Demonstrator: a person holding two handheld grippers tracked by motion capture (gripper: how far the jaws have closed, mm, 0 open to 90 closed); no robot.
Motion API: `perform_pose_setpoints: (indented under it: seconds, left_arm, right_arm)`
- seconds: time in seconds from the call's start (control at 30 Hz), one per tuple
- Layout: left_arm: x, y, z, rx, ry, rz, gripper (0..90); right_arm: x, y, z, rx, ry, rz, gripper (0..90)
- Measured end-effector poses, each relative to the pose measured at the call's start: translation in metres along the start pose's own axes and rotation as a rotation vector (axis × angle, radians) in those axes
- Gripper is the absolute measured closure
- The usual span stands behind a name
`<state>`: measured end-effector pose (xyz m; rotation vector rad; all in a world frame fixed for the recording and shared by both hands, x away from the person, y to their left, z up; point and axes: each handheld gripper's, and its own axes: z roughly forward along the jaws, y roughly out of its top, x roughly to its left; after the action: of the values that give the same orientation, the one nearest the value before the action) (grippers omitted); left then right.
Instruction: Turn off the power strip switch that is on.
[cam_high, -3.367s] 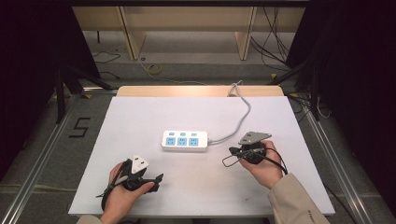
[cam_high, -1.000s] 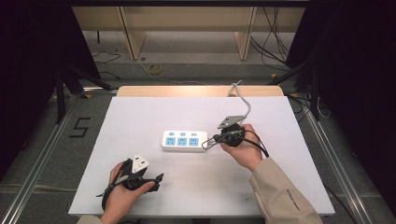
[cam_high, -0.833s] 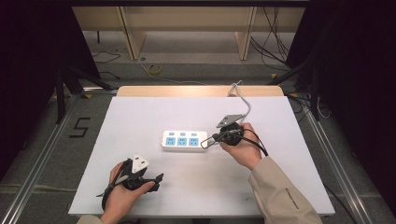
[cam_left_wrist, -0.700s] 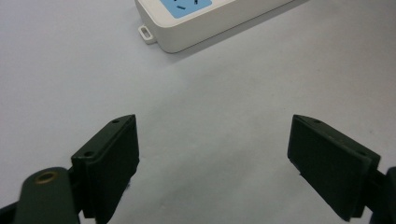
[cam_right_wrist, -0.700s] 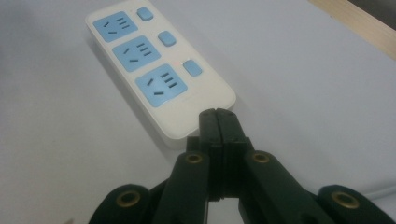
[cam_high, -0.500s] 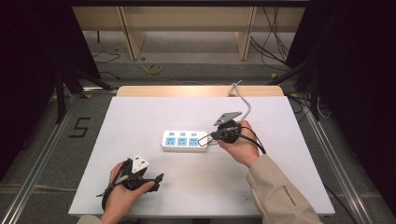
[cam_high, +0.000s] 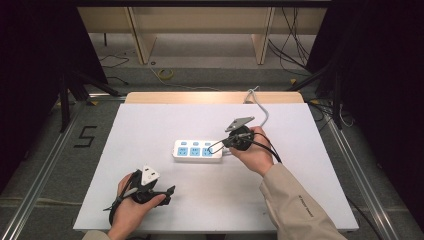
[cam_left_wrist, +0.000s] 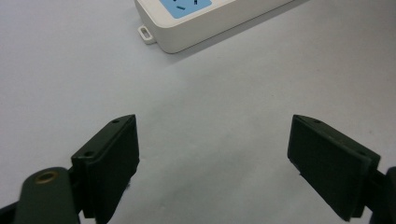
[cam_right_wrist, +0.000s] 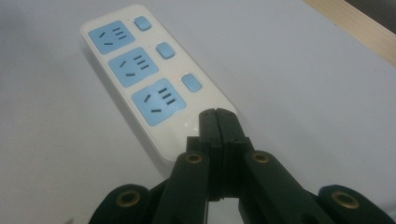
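Here the white power strip (cam_high: 198, 150) lies mid-worktop (cam_high: 150, 120), blue sockets up, cable running off to the far edge. Right gripper (cam_right_wrist: 218, 116) has jaws pressed together, nothing between them, tips over the strip's near end beside the last socket. Left gripper (cam_left_wrist: 212, 163) rests near the front edge, jaws wide apart, empty, well apart from the strip.
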<state>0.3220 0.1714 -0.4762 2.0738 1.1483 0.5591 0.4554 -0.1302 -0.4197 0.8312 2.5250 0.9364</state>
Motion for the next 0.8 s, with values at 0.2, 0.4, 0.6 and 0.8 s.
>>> perform_pose_setpoints:
  seconds: [0.2,0.4,0.6,0.8]
  left_arm:
    - [0.0,0.0,0.0,0.0,0.0,0.0,16.3]
    - [0.0,0.0,0.0,-0.001,0.0,0.001,16.3]
    - [0.0,0.0,0.0,-0.001,-0.001,0.001,16.4]
    - [0.0,0.0,0.0,0.0,-0.001,0.001,16.3]
  right_arm:
    - [0.0,0.005,0.004,0.009,0.001,0.0,90.0]
    - [0.0,0.009,0.006,0.012,0.0,0.002,90.0]
    - [-0.001,0.011,0.008,0.015,-0.001,0.0,90.0]
    - [0.0,0.014,0.011,0.015,-0.003,0.003,90.0]
